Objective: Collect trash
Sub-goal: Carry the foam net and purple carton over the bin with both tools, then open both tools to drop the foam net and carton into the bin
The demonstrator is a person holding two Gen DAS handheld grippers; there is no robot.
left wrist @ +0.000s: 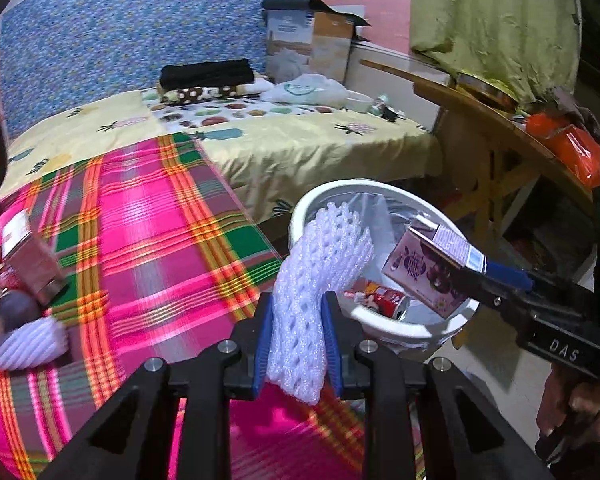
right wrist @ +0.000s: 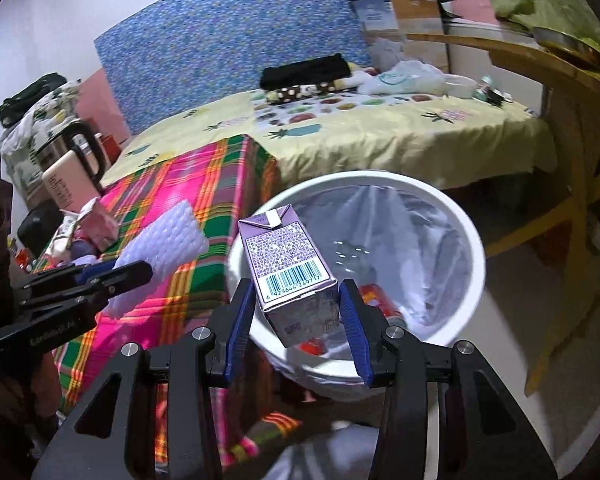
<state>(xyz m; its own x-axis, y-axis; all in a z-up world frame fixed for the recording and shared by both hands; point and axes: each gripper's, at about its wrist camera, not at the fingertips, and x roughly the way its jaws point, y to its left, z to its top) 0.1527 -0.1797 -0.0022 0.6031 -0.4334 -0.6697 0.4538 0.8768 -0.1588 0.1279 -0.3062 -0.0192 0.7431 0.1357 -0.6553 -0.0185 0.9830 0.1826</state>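
Left tool [left wrist: 298,340] was clamped on the white foam fruit-net sleeve [left wrist: 320,276], right tool [right wrist: 296,312] gripping the purple rectangular drink carton [right wrist: 290,264]. Carton hung above the white round plastic-lined bin [right wrist: 476,240], near its nine o'clock rim; sleeve sat just short of the rim, over the pink plaid cloth [left wrist: 148,232]. Best play, I judged: centre both above the liner before letting go. Sleeve's long axis ran up toward one o'clock; carton's toward twelve, top leading.
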